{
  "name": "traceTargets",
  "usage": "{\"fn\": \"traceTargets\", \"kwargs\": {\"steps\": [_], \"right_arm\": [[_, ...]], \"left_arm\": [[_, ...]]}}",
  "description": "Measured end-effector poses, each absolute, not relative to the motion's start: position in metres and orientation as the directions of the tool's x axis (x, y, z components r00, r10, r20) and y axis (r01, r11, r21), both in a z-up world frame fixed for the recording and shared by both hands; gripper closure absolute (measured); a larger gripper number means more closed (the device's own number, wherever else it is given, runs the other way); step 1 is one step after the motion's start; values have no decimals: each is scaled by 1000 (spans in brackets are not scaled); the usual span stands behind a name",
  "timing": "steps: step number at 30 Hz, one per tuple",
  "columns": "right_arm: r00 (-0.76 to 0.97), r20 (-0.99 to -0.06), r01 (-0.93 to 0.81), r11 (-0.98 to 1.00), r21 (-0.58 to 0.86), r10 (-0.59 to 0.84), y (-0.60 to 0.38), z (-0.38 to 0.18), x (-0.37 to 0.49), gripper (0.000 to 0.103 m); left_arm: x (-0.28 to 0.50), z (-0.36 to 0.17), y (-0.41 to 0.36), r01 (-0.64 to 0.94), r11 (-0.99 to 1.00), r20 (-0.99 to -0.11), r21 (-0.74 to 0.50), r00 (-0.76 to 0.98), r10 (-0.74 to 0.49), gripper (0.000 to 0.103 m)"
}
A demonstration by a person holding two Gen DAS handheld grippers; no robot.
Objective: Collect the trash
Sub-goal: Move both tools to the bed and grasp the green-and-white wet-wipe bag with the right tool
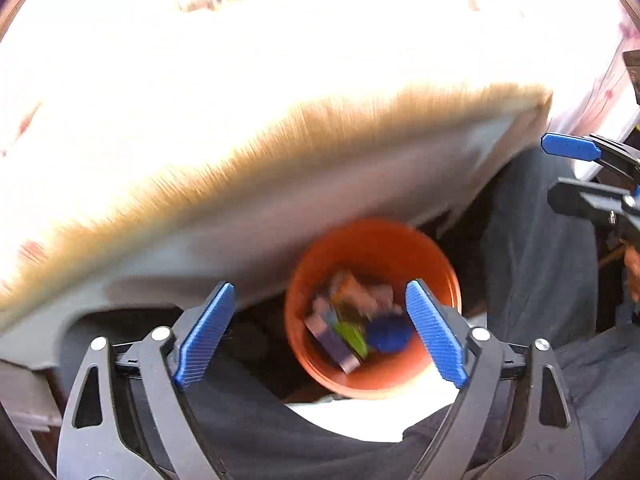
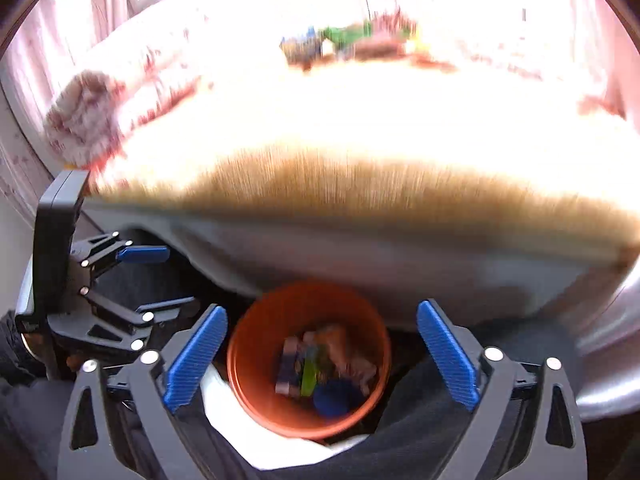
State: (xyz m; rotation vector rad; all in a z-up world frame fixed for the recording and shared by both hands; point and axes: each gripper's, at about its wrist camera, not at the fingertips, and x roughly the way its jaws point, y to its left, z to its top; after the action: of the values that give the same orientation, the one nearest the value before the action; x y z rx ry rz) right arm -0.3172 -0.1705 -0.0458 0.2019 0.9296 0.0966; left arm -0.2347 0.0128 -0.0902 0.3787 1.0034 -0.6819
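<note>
An orange bucket (image 1: 372, 308) stands on the floor below the edge of a table, with several pieces of trash (image 1: 352, 320) inside: wrappers and a blue lump. My left gripper (image 1: 320, 332) is open and empty just above and before the bucket. In the right wrist view the bucket (image 2: 308, 360) sits between the fingers of my right gripper (image 2: 320, 360), which is open and empty above it. More colourful trash (image 2: 348, 42) lies far off on the bright tabletop. Both views are blurred by motion.
The table edge (image 2: 360, 200) with its grey underside overhangs the bucket. A rolled patterned cloth (image 2: 88, 120) lies at the table's left. The person's dark trousers (image 1: 540, 260) are beside the bucket. The left gripper's body (image 2: 100, 300) shows at the left.
</note>
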Motion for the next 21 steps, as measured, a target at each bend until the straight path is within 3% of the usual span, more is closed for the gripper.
{"fn": "traceTargets", "kwargs": {"steps": [5, 9, 15, 21], "right_arm": [[690, -712, 21, 980, 199, 130, -194, 2, -294, 5], [730, -676, 39, 981, 190, 102, -210, 31, -254, 5], [740, -663, 59, 971, 232, 114, -233, 50, -184, 5], [733, -671, 55, 974, 221, 111, -233, 45, -119, 5]], "left_arm": [[-217, -25, 31, 617, 786, -741, -50, 504, -443, 11], [-180, 2, 36, 538, 837, -701, -99, 559, -442, 10], [-114, 10, 33, 426, 885, -669, -188, 605, -433, 10], [-58, -2, 7, 416, 902, -675, -116, 633, -379, 10]]}}
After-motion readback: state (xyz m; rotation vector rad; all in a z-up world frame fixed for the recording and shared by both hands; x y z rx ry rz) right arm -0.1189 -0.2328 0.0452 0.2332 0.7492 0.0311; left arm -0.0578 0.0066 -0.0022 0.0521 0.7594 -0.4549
